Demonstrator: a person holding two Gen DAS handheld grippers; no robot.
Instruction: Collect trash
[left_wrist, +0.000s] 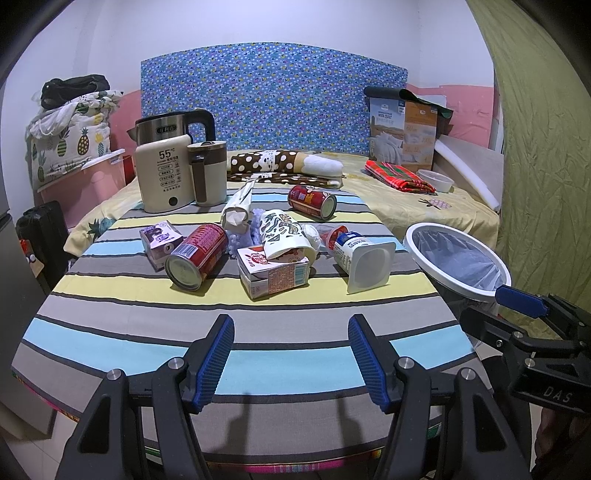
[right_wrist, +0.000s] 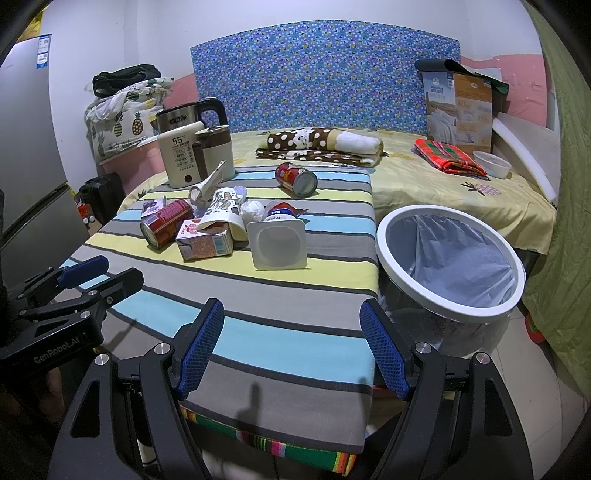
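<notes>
We hold the left gripper (left_wrist: 291, 360) and the right gripper (right_wrist: 291, 345) spread and empty over the near table edge. Nothing looks collected: yogurt cup (right_wrist: 277, 242), carton (right_wrist: 205, 242) and cans (right_wrist: 160, 225) lie mid-table, left of the lined bin (right_wrist: 450, 258), whose bottom stays hidden.

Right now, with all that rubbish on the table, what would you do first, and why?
Probably move the right hand-held gripper forward to the yogurt cup. Both grippers are open and empty, and that cup lies nearest the lined bin beside the table.
</notes>
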